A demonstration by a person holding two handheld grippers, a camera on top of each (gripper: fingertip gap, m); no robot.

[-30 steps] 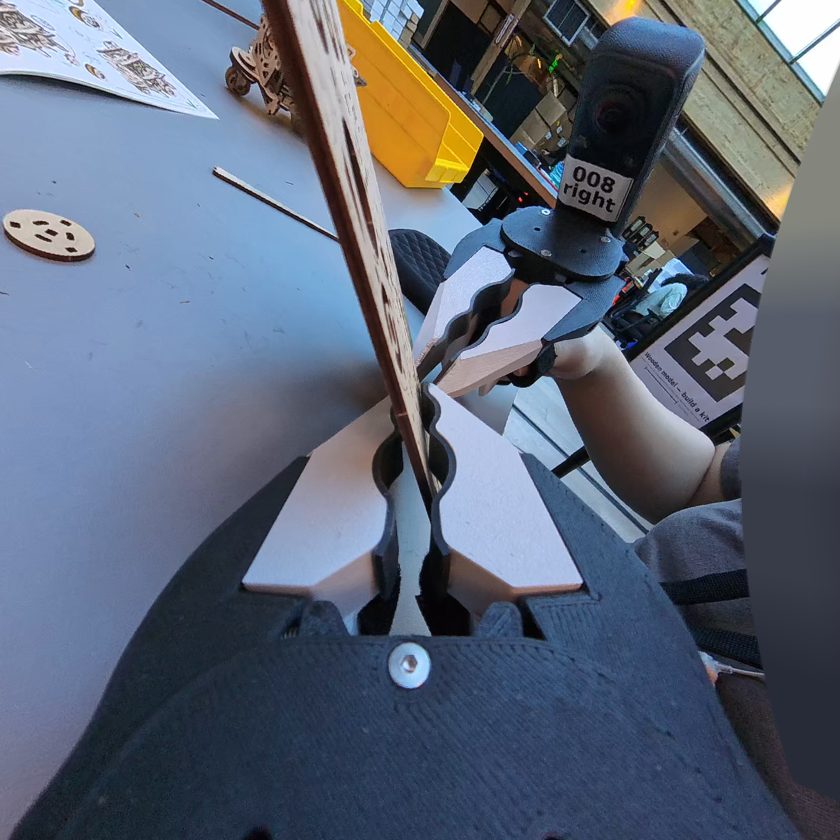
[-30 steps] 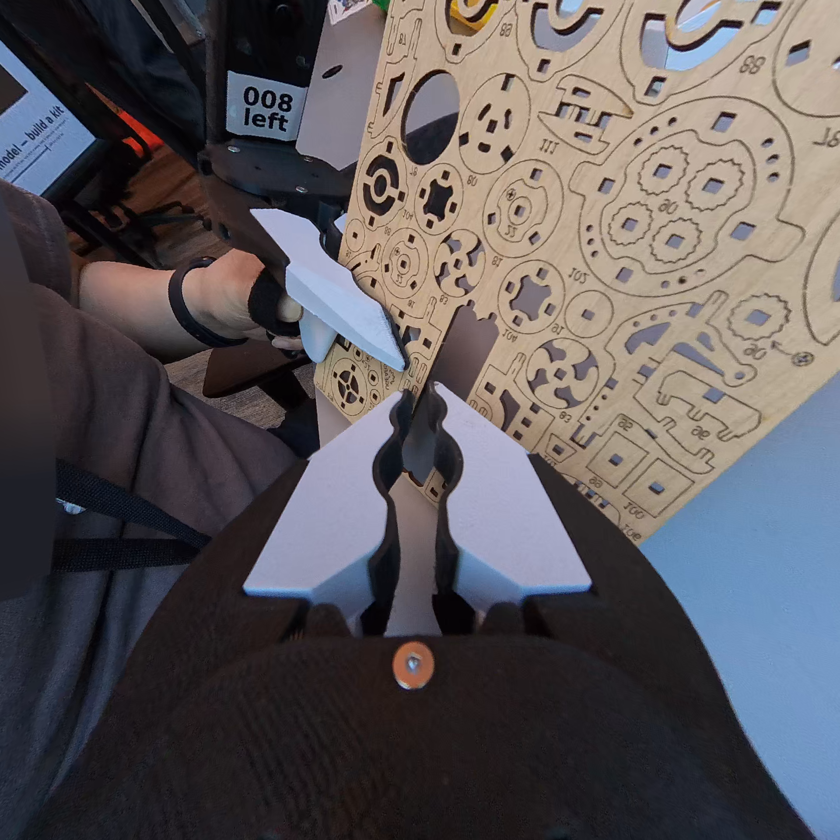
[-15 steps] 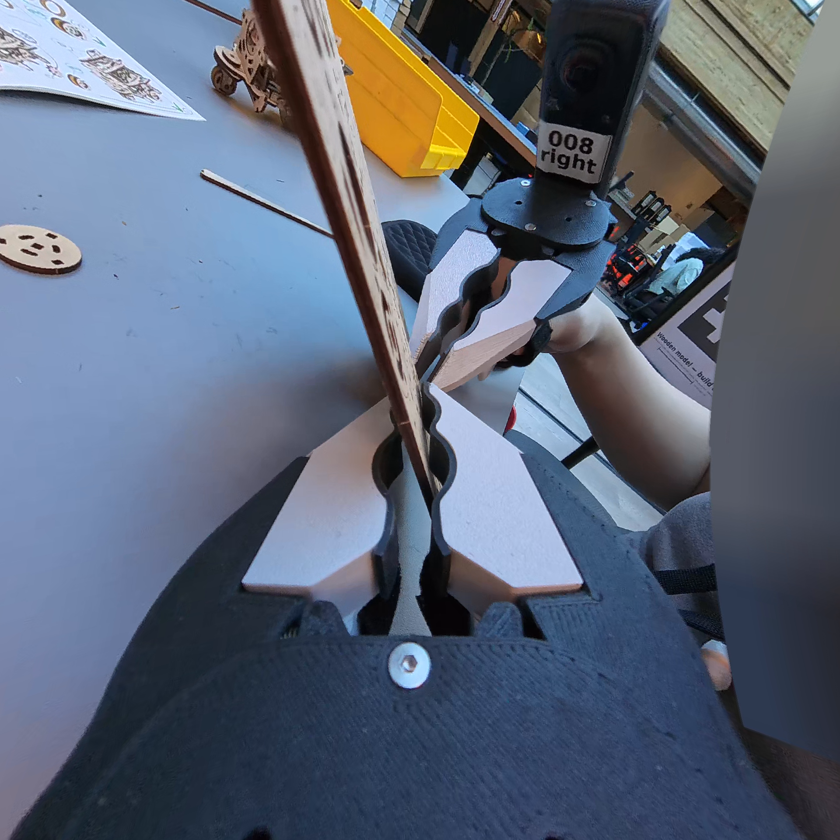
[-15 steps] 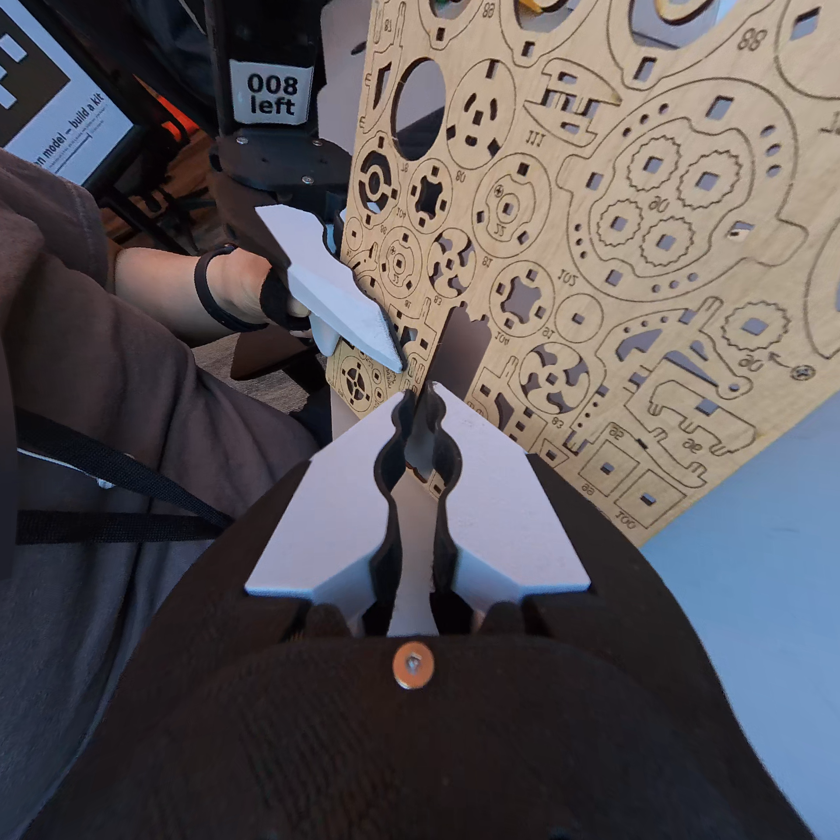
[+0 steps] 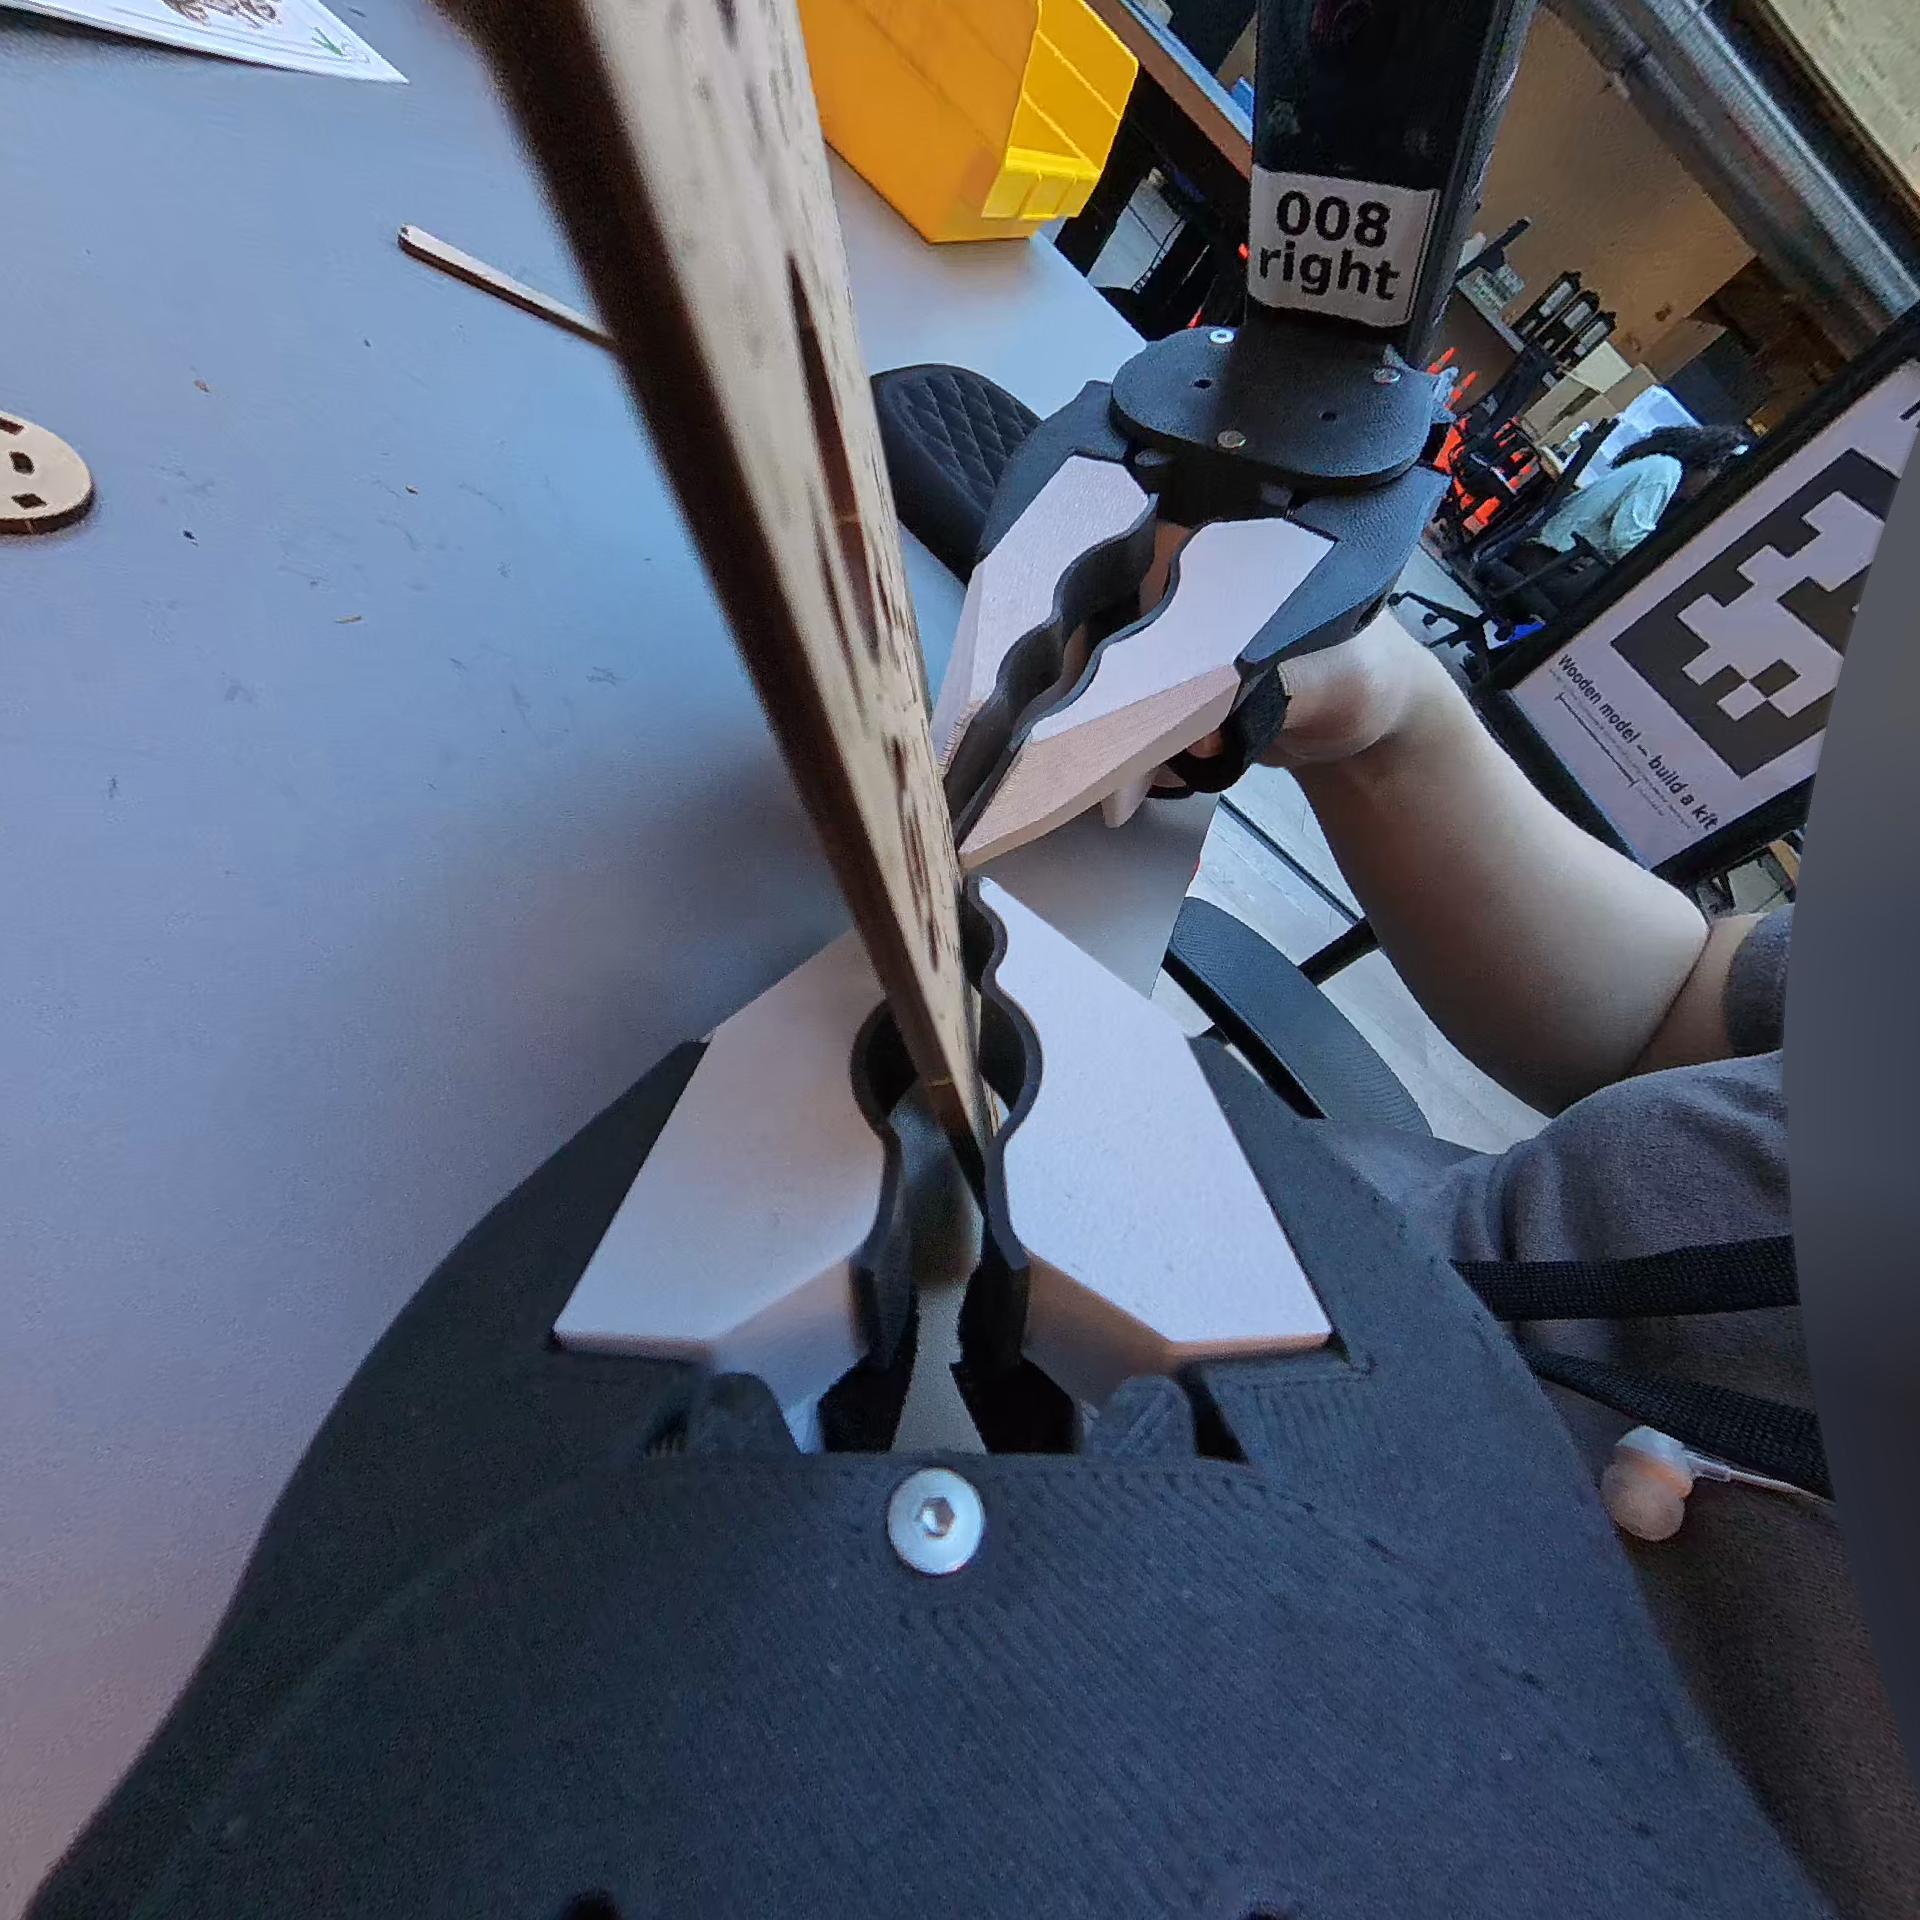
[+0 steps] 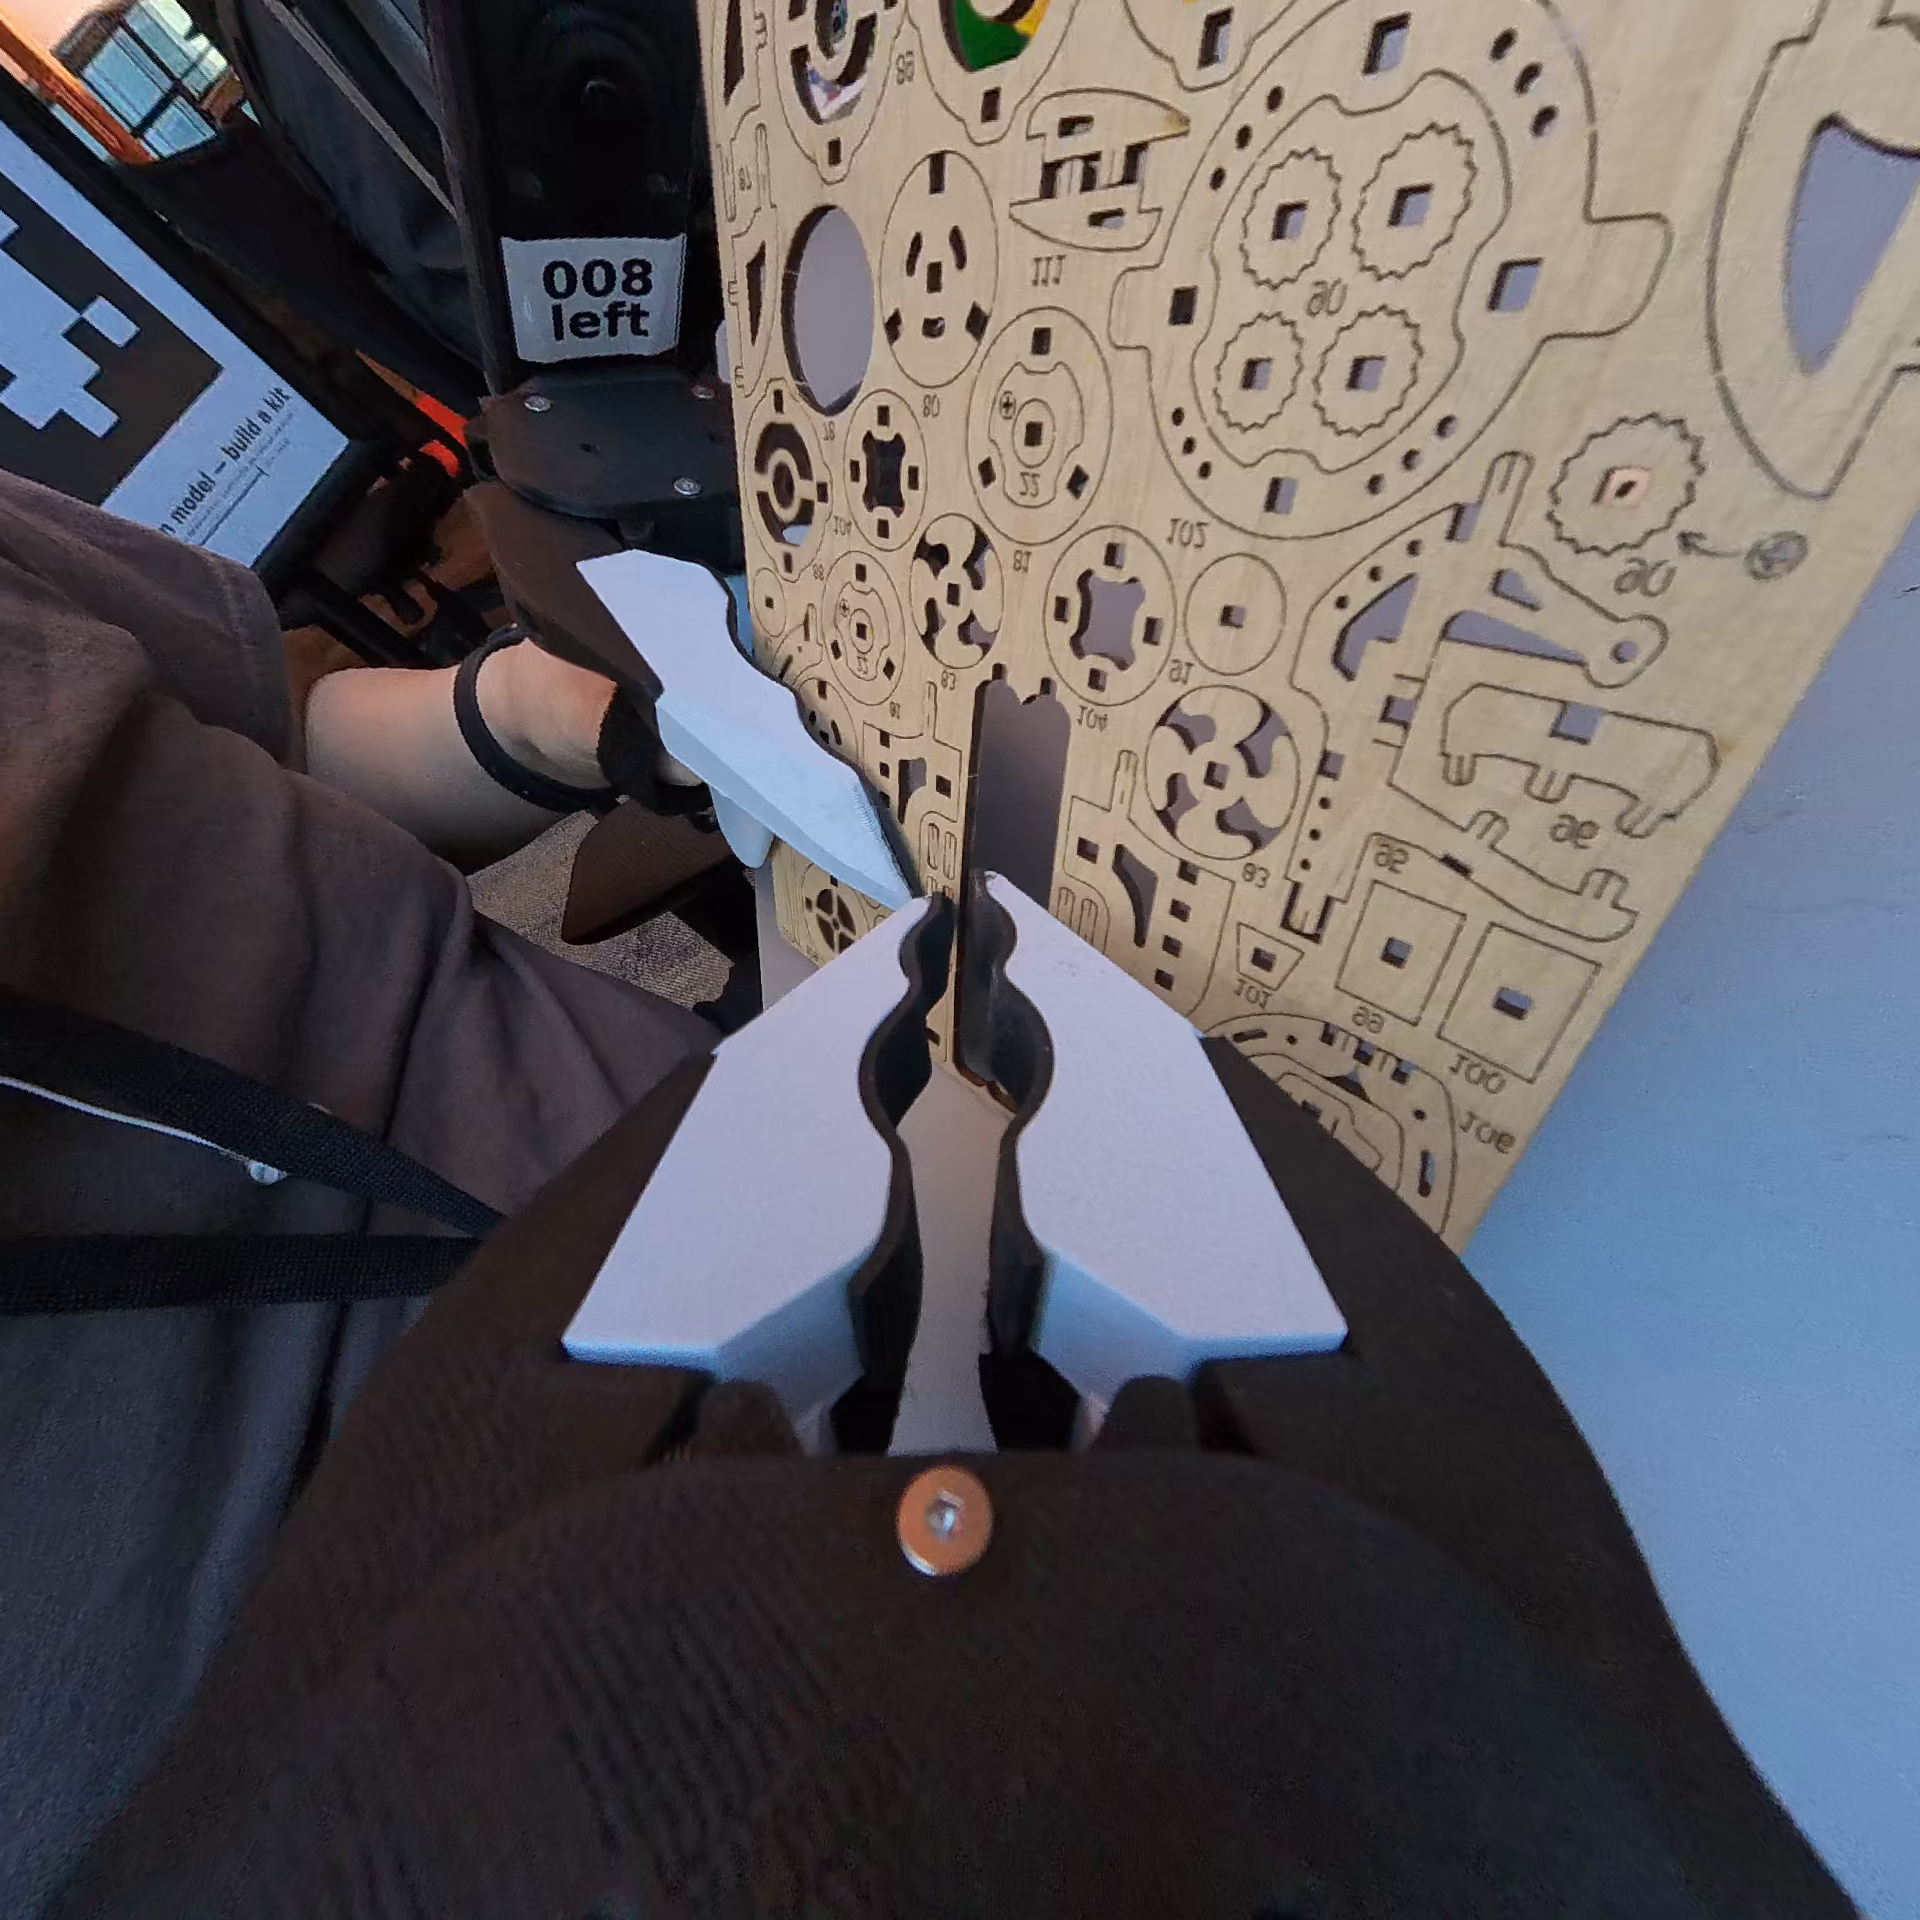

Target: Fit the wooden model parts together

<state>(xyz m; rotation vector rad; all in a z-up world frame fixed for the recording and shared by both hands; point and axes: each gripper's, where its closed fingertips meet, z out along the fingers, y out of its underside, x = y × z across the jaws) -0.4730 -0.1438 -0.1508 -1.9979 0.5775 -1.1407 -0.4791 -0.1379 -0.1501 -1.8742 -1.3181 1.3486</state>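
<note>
A laser-cut wooden sheet (image 6: 1351,520) with several outlined parts stands upright over the grey table (image 5: 312,779). It shows edge-on in the left wrist view (image 5: 769,416). My left gripper (image 5: 961,935) is shut on the sheet's lower edge; it also shows at the left in the right wrist view (image 6: 894,883). My right gripper (image 6: 964,904) is shut on a thin dark wooden part (image 6: 1013,779) that sticks out of the sheet. In the left wrist view the right gripper (image 5: 961,774) presses its tips against the sheet's face, just above my left fingers.
On the table lie a round wooden disc (image 5: 31,488), a thin wooden stick (image 5: 499,281) and a printed paper (image 5: 260,26). A yellow bin (image 5: 935,114) stands at the back edge. A black chair (image 5: 945,447) and a marker sign (image 5: 1766,623) are beyond the table. My left and right fingertips are right by each other.
Both grippers keep their hold. The sheet and the right gripper have come closer to the left camera and stand more upright. The disc has slid toward the left edge of the view.
</note>
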